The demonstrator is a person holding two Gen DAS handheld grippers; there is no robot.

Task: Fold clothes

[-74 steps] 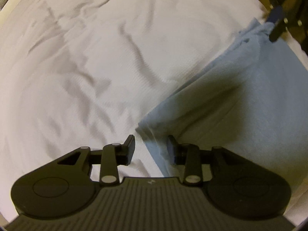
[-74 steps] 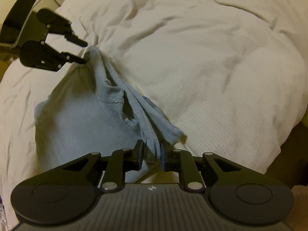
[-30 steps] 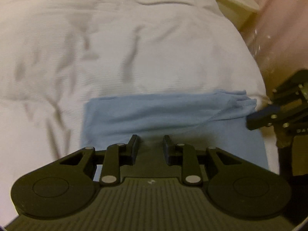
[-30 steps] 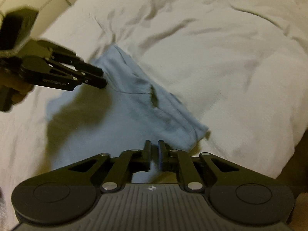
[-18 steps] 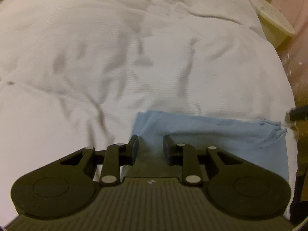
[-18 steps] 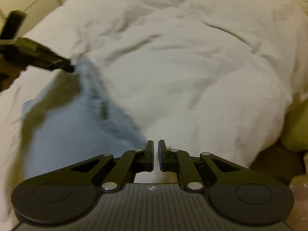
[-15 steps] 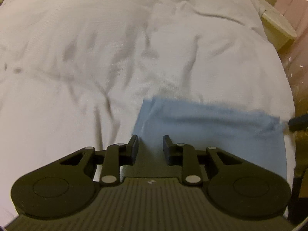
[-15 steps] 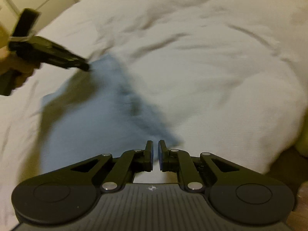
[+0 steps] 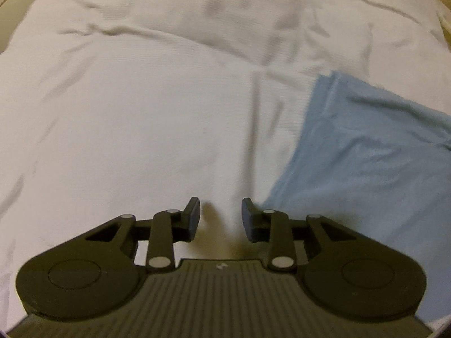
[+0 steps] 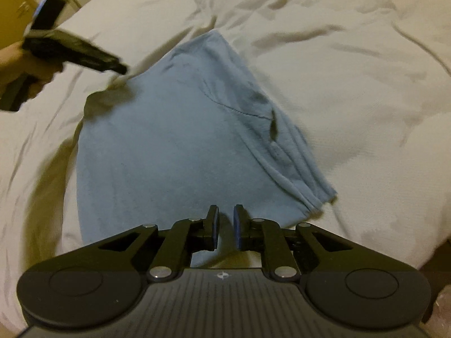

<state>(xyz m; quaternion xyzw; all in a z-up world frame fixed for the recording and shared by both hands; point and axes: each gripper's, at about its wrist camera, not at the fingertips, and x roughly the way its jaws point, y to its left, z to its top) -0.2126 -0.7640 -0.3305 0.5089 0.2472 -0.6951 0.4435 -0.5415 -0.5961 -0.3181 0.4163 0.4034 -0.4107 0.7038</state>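
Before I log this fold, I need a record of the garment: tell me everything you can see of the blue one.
The light blue garment is soft knit cloth, folded into a flat, roughly rectangular stack on the white bedding. Layered hemmed edges bunch along its right side, where a stitched seam curves. It lies slack and lightly creased. Neither the left gripper nor the right gripper holds it; both are open.

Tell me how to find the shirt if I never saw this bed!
Look at the big white bed cover, all wrinkly. Near its edge, just in front of the right gripper, lies a folded cloth, flat, with layered hems along one side. It is the only blue thing on the white, so you cannot miss it.
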